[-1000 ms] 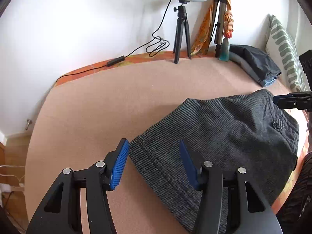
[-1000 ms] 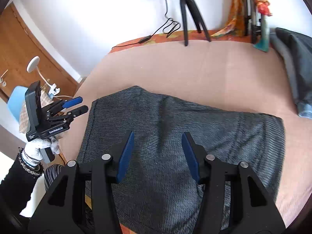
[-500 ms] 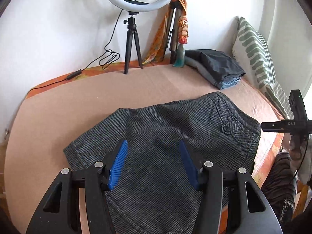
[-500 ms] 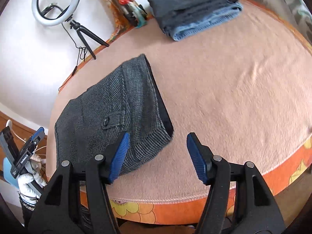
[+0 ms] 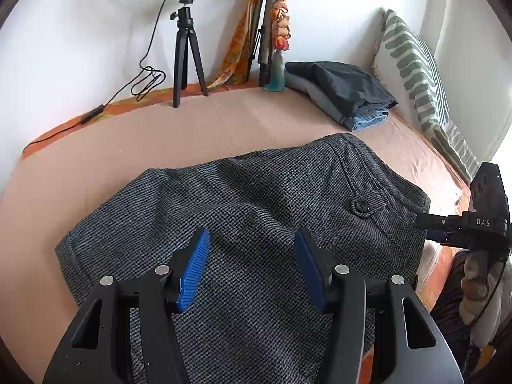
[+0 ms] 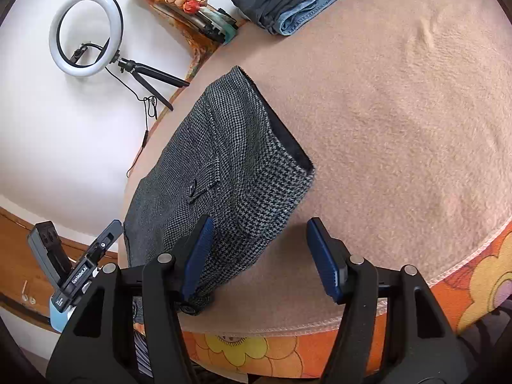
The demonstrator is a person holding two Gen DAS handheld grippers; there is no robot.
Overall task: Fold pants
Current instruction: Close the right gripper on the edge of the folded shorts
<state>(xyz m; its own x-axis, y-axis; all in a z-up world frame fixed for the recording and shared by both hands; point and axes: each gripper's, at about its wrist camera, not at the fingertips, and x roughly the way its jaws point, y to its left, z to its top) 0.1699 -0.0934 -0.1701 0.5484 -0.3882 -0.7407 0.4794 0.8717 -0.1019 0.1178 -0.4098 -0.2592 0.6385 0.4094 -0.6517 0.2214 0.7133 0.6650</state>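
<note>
The grey houndstooth pants (image 5: 256,198) lie folded flat on the tan blanket (image 5: 160,134), waistband button to the right. My left gripper (image 5: 251,249) is open and empty, hovering over the near part of the pants. My right gripper (image 6: 259,240) is open and empty at the waistband end of the pants (image 6: 217,172), its left finger over the cloth's corner and its right finger over bare blanket (image 6: 400,112). The right gripper also shows at the right edge of the left wrist view (image 5: 425,224), and the left gripper shows at the lower left of the right wrist view (image 6: 110,233).
A pile of folded dark and denim clothes (image 5: 348,96) lies at the far right. A ring light on a tripod (image 5: 185,60) and a second tripod draped with an orange scarf (image 5: 272,25) stand by the wall. A striped pillow (image 5: 416,73) leans right. The bed's edge (image 6: 320,323) is close below.
The left gripper swung from the pants' left end to over their middle. The right gripper moved from above the pants to their waistband end near the bed's front edge. Both stayed open.
</note>
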